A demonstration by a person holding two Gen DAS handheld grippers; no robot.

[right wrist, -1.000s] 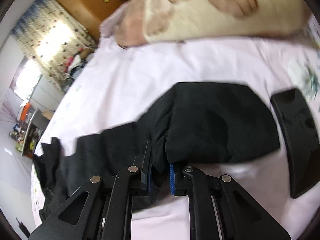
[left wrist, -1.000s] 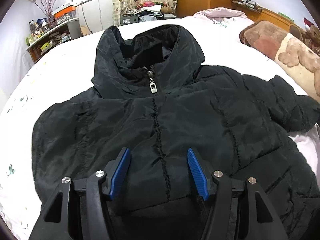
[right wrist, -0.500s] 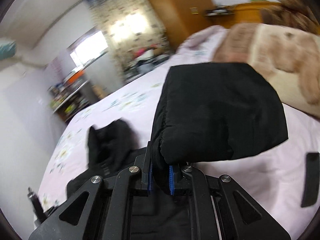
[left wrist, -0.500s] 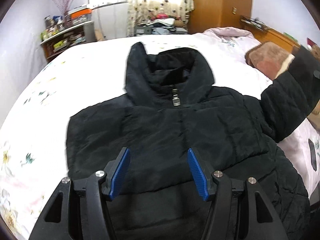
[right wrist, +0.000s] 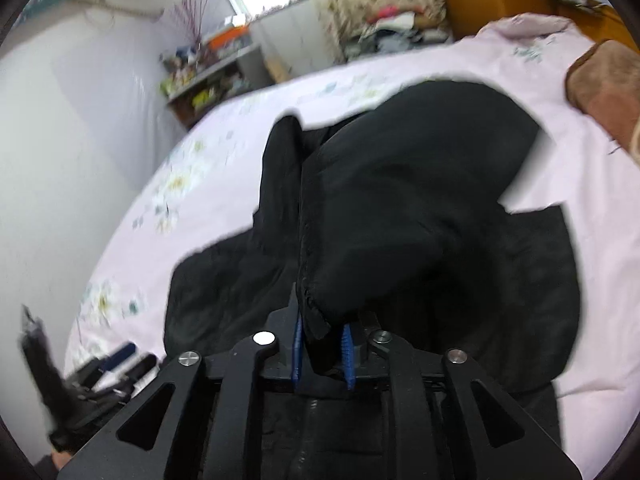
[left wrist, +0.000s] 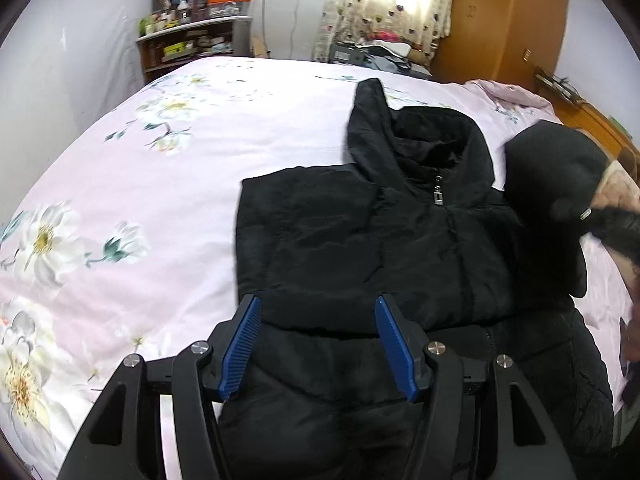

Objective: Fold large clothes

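Note:
A black puffer jacket [left wrist: 380, 248] lies front up on the pink floral bed sheet [left wrist: 140, 200], collar toward the far side. My left gripper [left wrist: 316, 304] hovers open over the jacket's lower front with nothing between its blue pads. My right gripper [right wrist: 322, 322] has the cuff of the jacket's sleeve [right wrist: 400, 208] between its pads. Its jaws are opening, and the fabric still fills the gap. That sleeve [left wrist: 552, 168] hangs lifted over the jacket's right side, and the jacket's body [right wrist: 240, 280] lies beneath it.
A cluttered shelf [left wrist: 188, 44] stands at the far left by the wall. A wooden wardrobe [left wrist: 500, 20] and a curtained window are behind the bed. A brown plush blanket [right wrist: 600, 88] lies at the bed's right. Bare sheet stretches to the jacket's left.
My right gripper has swung the sleeve up off the sheet and in over the jacket's body, and its pads have spread a little. My left gripper has drifted left, still open.

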